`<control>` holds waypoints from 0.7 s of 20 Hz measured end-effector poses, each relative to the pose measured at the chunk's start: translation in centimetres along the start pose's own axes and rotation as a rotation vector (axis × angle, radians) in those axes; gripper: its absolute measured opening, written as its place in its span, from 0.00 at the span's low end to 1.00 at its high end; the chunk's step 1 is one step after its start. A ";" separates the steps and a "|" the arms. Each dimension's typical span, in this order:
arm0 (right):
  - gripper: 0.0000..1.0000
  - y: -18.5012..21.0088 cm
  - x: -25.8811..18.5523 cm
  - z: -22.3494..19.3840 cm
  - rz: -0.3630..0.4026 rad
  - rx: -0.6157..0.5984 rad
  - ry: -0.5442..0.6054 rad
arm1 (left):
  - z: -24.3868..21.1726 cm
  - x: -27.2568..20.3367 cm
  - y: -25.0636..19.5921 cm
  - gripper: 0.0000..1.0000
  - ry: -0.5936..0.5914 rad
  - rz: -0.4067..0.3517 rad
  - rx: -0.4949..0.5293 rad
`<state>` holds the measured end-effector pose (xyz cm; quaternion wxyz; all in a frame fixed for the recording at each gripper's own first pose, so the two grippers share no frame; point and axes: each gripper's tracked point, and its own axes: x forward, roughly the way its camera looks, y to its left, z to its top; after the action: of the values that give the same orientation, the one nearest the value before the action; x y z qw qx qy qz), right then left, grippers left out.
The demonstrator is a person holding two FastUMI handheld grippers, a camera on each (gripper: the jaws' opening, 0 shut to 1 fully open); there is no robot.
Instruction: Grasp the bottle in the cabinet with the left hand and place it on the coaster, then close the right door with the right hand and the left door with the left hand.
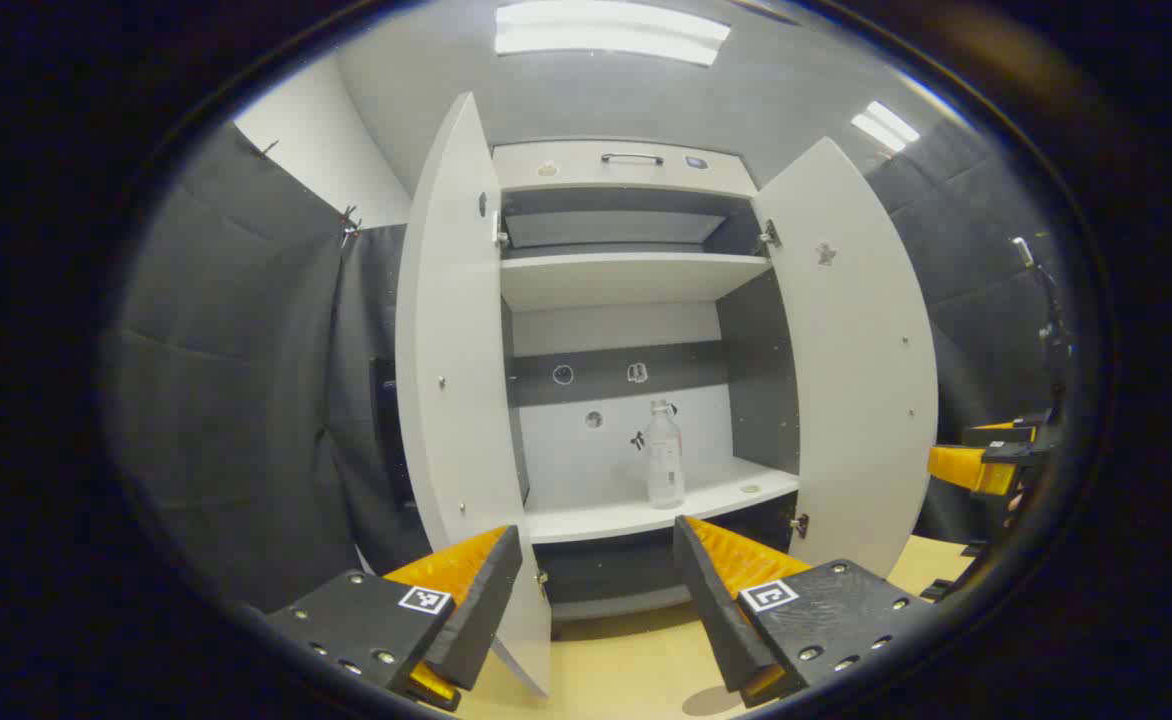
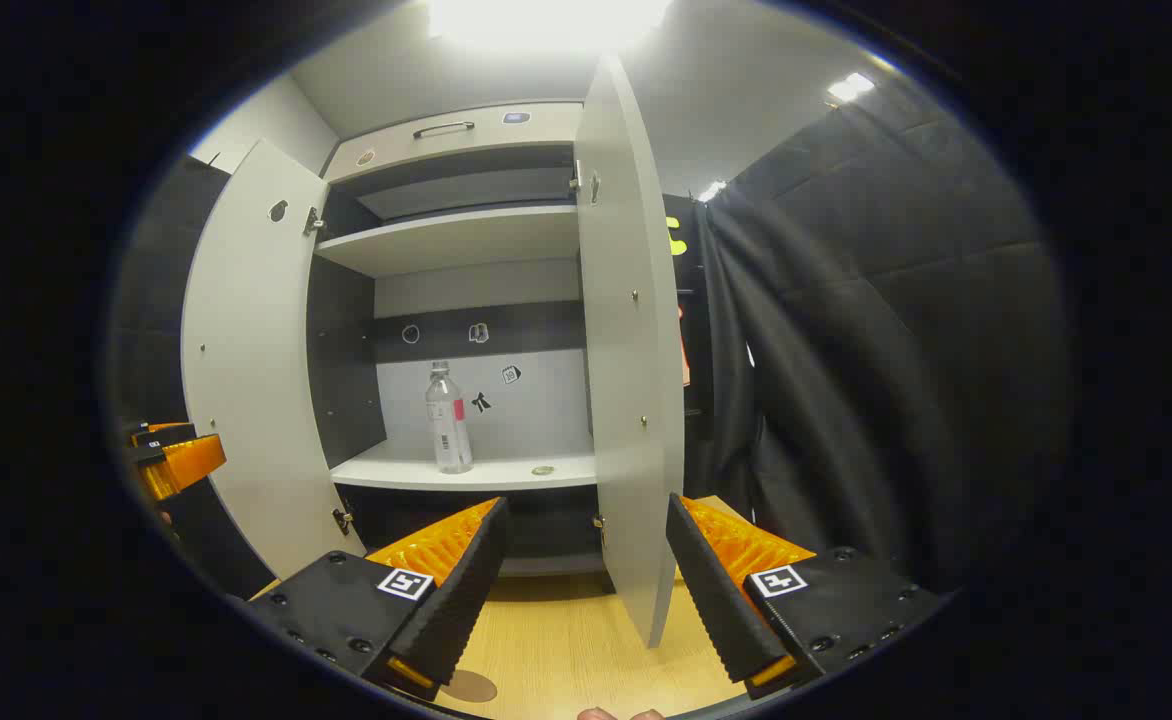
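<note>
A clear plastic bottle (image 1: 663,455) with a white cap stands upright on the lower shelf (image 1: 636,515) of the open white cabinet, also visible as the bottle (image 2: 447,420) in the right gripper view. My left gripper (image 1: 596,590) is open, short of the shelf and below the bottle. My right gripper (image 2: 586,580) is open too, with the right door's (image 2: 631,370) edge in line between its fingers, farther off. A brown round coaster (image 2: 468,686) lies on the wooden table by the right gripper's left finger. Both doors hang open: left door (image 1: 451,380), right door (image 1: 861,380).
A small round disc (image 2: 543,469) lies on the lower shelf right of the bottle. An upper shelf (image 1: 631,275) sits above. Black cloth walls flank the cabinet. The other gripper (image 1: 986,465) hovers past the right door; the left one (image 2: 171,460) shows beside the left door (image 2: 246,370).
</note>
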<state>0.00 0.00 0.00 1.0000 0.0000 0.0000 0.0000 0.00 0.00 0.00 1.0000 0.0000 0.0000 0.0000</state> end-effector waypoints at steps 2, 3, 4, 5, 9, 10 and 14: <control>0.99 0.0 -0.1 0.0 0.000 -0.002 0.001 | -0.6 -0.1 -0.5 0.89 0.012 -0.005 -0.012; 0.99 0.0 -0.3 0.1 -0.002 -0.006 0.000 | -0.8 -0.1 -0.7 0.89 0.014 -0.012 -0.022; 0.99 0.0 -0.4 0.1 -0.002 -0.008 0.001 | -0.8 0.0 -0.8 0.89 0.017 -0.020 -0.031; 0.99 0.0 -0.5 0.2 -0.003 -0.010 0.002 | -1.0 -0.1 -1.0 0.89 0.020 -0.024 -0.037; 0.99 -0.7 -0.9 0.5 -0.015 -0.024 0.003 | -1.1 -0.1 -1.0 0.88 0.011 -0.029 -0.054; 0.99 -0.8 -1.0 0.5 -0.020 -0.027 0.002 | -1.1 0.0 -1.0 0.88 0.010 -0.029 -0.061; 0.99 -1.6 -1.3 0.7 -0.042 -0.034 0.002 | -1.5 0.3 -1.3 0.96 0.012 -0.031 -0.085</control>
<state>-1.27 -1.64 0.71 0.9996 -0.0169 0.0009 -0.0208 0.29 -1.32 -1.53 0.9990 -0.0424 0.0061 -0.0153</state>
